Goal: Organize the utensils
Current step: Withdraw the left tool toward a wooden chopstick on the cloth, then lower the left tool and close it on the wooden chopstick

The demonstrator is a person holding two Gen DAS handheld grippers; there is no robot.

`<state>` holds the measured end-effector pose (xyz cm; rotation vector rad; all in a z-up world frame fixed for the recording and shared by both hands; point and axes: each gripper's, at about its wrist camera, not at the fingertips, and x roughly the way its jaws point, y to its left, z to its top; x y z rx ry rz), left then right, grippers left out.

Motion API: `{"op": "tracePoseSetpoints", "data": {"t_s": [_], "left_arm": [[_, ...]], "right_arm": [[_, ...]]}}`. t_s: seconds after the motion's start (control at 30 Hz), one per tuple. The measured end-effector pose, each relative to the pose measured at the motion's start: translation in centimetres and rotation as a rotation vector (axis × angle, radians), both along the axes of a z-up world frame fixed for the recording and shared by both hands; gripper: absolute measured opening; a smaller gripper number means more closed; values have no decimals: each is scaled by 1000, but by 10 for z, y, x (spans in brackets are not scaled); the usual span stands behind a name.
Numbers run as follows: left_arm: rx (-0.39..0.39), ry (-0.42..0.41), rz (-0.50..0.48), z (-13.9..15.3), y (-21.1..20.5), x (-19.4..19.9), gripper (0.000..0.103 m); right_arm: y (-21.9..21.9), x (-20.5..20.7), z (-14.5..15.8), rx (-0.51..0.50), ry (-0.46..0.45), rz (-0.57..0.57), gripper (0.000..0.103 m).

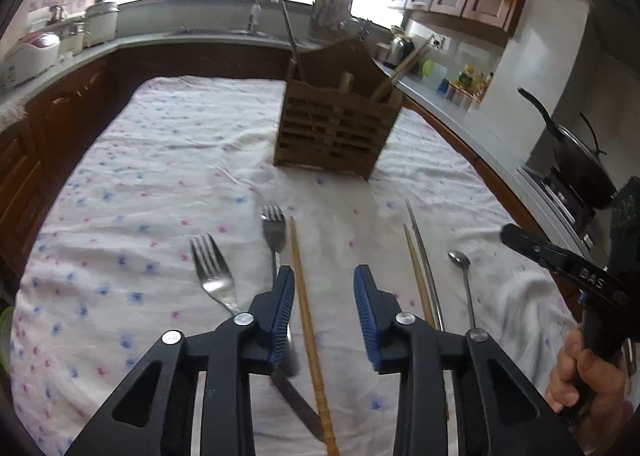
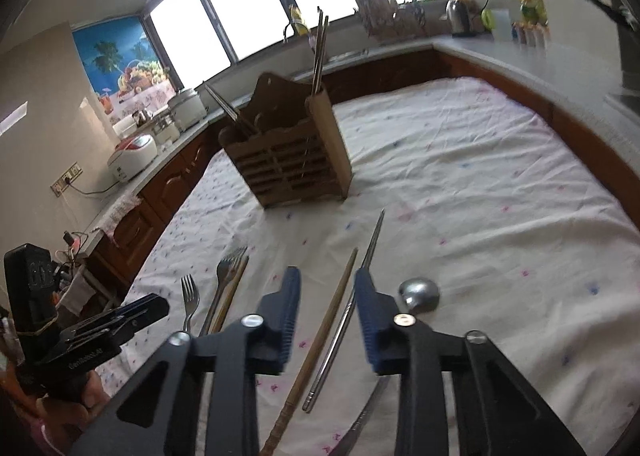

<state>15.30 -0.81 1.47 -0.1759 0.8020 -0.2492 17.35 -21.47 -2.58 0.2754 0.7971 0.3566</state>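
Observation:
My left gripper [image 1: 324, 282] hovers low over the flowered cloth, open, with a wooden chopstick [image 1: 305, 308] lying between its fingers near the left pad. Two forks [image 1: 212, 272] [image 1: 274, 230] and a knife blade [image 1: 298, 404] lie to its left. My right gripper [image 2: 327, 282] is open over a second wooden chopstick [image 2: 334, 316] and a metal chopstick [image 2: 370, 244]; no pad presses on either. A spoon [image 2: 418, 294] lies just to the right of its right finger. The slatted wooden utensil holder [image 1: 336, 127] [image 2: 288, 155] stands upright further back, with several chopsticks in it.
The cloth-covered table [image 1: 160, 159] is ringed by kitchen counters. A pan [image 1: 580, 159] sits on a stove at the right, rice cookers [image 2: 132, 159] at the left. Each gripper shows in the other's view, the right gripper [image 1: 516, 238] and the left gripper [image 2: 154, 308], each held by a hand [image 1: 580, 372].

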Motion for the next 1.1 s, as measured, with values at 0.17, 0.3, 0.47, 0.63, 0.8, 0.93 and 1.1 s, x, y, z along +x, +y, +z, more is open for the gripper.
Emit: {"op": "tracePoseSetpoints", "data": {"t_s": [0.17,0.3,0.47,0.63,0.8,0.93,1.1], "left_arm": [[15,70,-10,-15,-7,24,28],[9,75,-11,-27,-12,44,28],[38,121,-26,-38,-19,67,28],[52,157,-36,-48,-23,85,27],[71,187,-34,-58,-25,102,27],[88,189,-38,-64,-28,114,27],[140,191,-62,-67,-34,120,20]], "right_arm": [[15,18,-17,-1,68,43,27],[30,33,-33,-15,123,77,27],[38,48,-56,-43,199,85,24],[34,57,-66,-53,239,78,19],[34,65,-65,-79,243,92,14],[40,70,-64,-125,238,123,13],[48,65,-62,-229,223,223,11]]}}
